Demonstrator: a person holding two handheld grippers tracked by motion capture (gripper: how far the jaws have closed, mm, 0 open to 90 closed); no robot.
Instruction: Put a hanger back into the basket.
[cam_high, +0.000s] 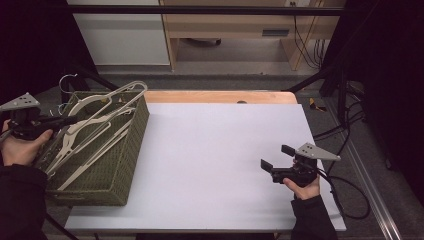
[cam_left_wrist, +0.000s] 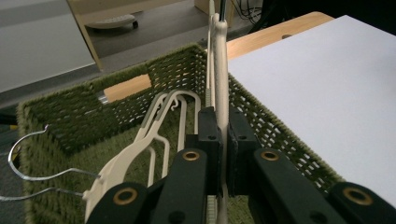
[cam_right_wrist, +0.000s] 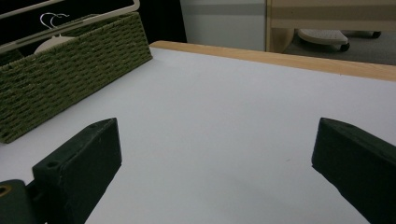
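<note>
Grip: left tongs (cam_left_wrist: 223, 154) clenched on 1 cream hanger (cam_left_wrist: 220, 70) above the green wicker basket (cam_high: 131, 145).
Advice: probably lift straight, clear of the other hangers (cam_high: 80, 145).
Spare: right tongs (cam_high: 280, 156) released over the white surface (cam_high: 210, 150).

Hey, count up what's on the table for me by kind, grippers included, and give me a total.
Green woven basket: 1
Cream plastic hangers in the basket: at least 3; they overlap, so the exact count is unclear
Grippers: 2, the left gripper shut on a hanger, the right gripper open over the white tabletop
Total: at least 6
</note>
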